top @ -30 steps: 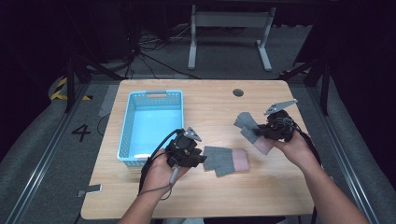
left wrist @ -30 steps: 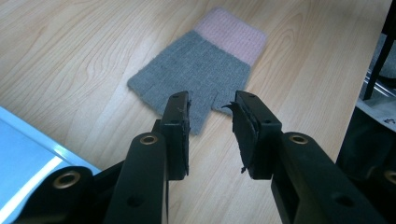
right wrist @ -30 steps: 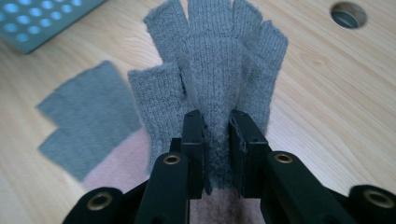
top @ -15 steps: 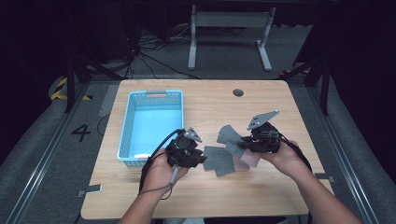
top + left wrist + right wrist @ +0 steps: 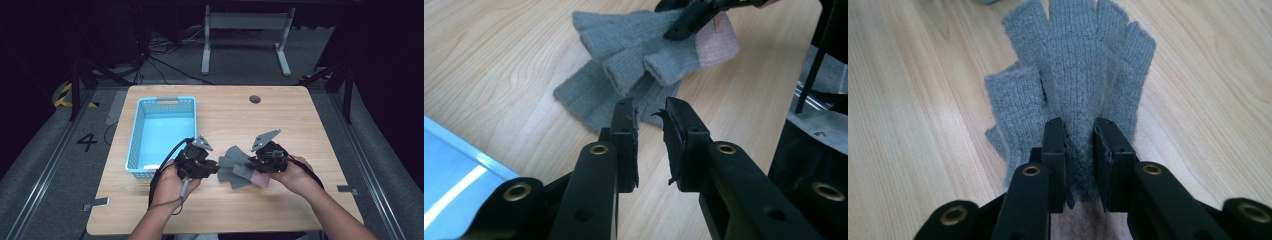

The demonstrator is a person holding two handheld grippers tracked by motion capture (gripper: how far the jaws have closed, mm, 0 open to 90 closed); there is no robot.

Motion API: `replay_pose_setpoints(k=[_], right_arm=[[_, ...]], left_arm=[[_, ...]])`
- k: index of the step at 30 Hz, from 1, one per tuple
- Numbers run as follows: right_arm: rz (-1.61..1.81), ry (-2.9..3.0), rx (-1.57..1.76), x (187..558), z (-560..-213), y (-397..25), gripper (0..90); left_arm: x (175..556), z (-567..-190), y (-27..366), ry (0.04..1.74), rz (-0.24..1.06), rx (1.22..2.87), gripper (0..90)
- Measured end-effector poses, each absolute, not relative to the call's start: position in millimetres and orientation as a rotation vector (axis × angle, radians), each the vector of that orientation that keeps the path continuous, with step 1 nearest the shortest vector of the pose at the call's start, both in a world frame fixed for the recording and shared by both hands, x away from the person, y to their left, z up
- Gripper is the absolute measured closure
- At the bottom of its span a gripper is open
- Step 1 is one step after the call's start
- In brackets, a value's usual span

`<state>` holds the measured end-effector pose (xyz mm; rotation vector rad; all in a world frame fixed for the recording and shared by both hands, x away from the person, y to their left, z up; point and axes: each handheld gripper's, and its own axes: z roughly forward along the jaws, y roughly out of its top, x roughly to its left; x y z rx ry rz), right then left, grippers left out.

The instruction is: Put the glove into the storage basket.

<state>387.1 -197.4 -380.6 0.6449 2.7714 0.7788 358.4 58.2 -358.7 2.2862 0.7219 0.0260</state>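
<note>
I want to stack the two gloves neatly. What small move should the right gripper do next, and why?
Probably lower the upper glove flat onto the lower glove and release. The right gripper pinches its knit, fingers fanned over the other glove on the table. The left gripper waits beside, jaws apart.

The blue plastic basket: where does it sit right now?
In the high view the blue plastic basket stands on the wooden table's left half, just left of and behind the left gripper.
</note>
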Motion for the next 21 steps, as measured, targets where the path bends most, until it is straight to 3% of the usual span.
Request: replay_pose_setpoints(k=[12,21], right_arm=[[0.707,2.8,0.626,384,-404,-187,76.3],[0.732,2.785,0.656,381,-413,-189,67.1]], left_arm=[[357,-370,51,0.751,0.059,2.327,75.9],[356,-371,47,0.722,0.06,2.346,74.9]])
